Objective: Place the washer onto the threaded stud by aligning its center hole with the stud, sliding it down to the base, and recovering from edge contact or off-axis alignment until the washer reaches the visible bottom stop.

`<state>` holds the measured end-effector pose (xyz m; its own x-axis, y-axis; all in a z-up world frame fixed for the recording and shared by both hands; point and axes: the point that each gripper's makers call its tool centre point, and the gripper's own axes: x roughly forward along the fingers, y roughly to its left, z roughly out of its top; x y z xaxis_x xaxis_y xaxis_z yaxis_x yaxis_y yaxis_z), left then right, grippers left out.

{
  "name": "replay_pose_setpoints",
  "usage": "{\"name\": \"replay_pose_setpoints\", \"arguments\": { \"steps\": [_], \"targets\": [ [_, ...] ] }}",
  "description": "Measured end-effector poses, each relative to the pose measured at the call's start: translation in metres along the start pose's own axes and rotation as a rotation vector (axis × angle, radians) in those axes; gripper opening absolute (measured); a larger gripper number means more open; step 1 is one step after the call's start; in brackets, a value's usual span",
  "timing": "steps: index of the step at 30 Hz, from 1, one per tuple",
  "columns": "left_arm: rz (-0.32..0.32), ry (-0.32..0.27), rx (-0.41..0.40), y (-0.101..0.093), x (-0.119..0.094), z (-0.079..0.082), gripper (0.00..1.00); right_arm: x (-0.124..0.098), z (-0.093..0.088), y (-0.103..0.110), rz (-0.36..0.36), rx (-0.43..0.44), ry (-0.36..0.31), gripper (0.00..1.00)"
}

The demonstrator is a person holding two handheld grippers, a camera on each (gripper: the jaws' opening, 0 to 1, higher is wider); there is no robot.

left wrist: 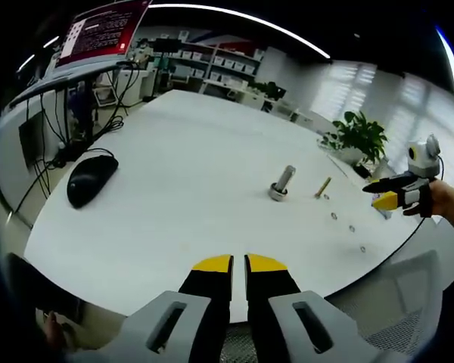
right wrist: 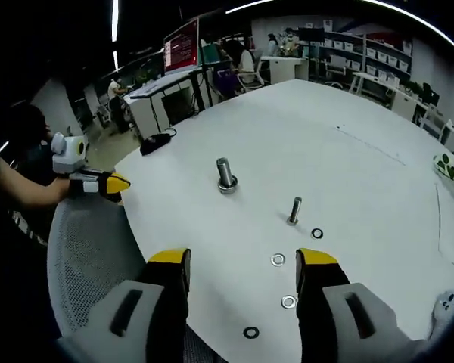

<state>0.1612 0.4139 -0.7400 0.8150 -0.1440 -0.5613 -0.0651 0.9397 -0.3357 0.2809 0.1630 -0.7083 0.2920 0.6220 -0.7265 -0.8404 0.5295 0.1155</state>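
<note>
In the right gripper view, the right gripper (right wrist: pixel 243 268) holds its yellow-tipped fingers (right wrist: pixel 170 257) wide apart with nothing held, poised over the near edge of a white surface (right wrist: pixel 348 174). Between the fingers lies a silver washer (right wrist: pixel 278 260) flat on the surface. A second silver washer (right wrist: pixel 288 302) lies nearer the edge, a dark ring (right wrist: pixel 250 332) at the edge, and another dark ring (right wrist: pixel 317 234) just past the right finger. Beyond them stands a thin stud (right wrist: pixel 294 210), upright and bare. Farther off stands a thick bolt (right wrist: pixel 226 175) on its head. A black mouse (right wrist: pixel 156 142) rests at the far left edge.

In the left gripper view, the left gripper (left wrist: pixel 238 263) has its fingers (left wrist: pixel 212 265) nearly together, a narrow gap between, gripping nothing, above the surface (left wrist: pixel 181 189) edge. The bolt (left wrist: pixel 282 182) and stud (left wrist: pixel 322 187) stand well ahead; small washers (left wrist: pixel 334 216) trail to the right. The right gripper (left wrist: pixel 380 192) hovers at the right edge. The mouse (left wrist: pixel 91 178) lies left, under a monitor (left wrist: pixel 102 30).
</note>
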Motion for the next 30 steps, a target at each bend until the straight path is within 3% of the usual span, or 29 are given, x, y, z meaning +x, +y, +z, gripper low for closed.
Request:
{"name": "replay_pose_setpoints", "arguments": {
  "steps": [10, 18, 30],
  "targets": [
    [0.005, 0.018, 0.011, 0.0, 0.0, -0.002, 0.03, -0.008, -0.04, -0.009, -0.024, 0.036, 0.048, 0.5],
    [0.001, 0.009, -0.001, 0.0, 0.0, -0.001, 0.03, -0.008, -0.07, -0.008, -0.015, -0.033, 0.148, 0.4],
    [0.007, 0.009, 0.002, 0.001, 0.0, -0.001, 0.02, 0.003, -0.108, -0.013, 0.031, -0.134, 0.365, 0.34]
  ]
}}
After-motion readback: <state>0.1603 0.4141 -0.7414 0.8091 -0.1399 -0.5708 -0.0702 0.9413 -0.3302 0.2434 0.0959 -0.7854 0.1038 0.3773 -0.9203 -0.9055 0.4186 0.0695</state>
